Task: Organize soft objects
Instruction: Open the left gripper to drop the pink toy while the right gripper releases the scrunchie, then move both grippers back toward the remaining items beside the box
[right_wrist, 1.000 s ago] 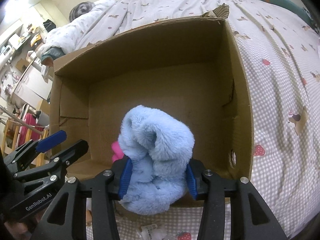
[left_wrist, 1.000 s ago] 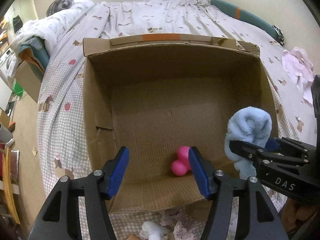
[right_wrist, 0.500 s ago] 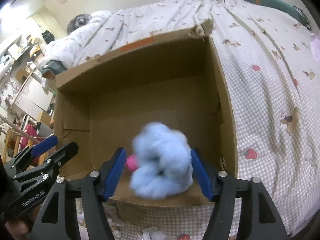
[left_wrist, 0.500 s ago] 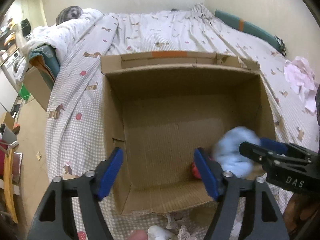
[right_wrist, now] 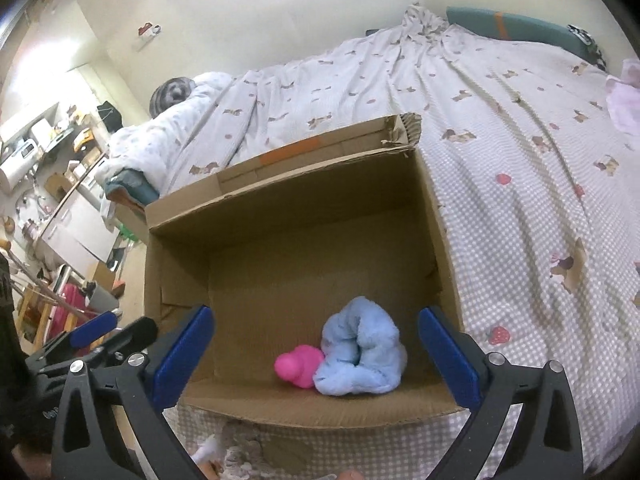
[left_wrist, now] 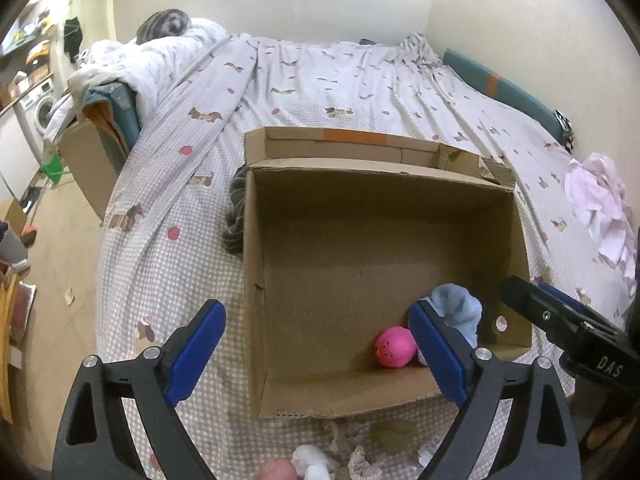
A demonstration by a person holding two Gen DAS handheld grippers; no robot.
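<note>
**Two soft things lying in the cardboard box**

In the left wrist view, an open cardboard box (left_wrist: 256,240) is seen resting on the bed (left_wrist: 320,76). A pink toy (left_wrist: 394,347) is lying on the box floor near the front right corner, and a blue fluffy cloth (left_wrist: 460,310) is lying just behind it, partly hidden by one blue pad. The left gripper (left_wrist: 316,354) is being held wide open above the near edge of the box, with nothing between its pads. The right gripper (left_wrist: 560,320) is seen from the side at the right edge. A pink-white garment (left_wrist: 600,204) is lying on the bed, well apart from the box.

In the right wrist view, the blue fluffy cloth (right_wrist: 360,354) is lying on the floor of the cardboard box (right_wrist: 440,216), touching the pink toy (right_wrist: 299,365) on its left. The right gripper (right_wrist: 316,356) is being held wide open above both, gripping nothing. The left gripper (right_wrist: 96,332) is showing at the lower left.
</note>
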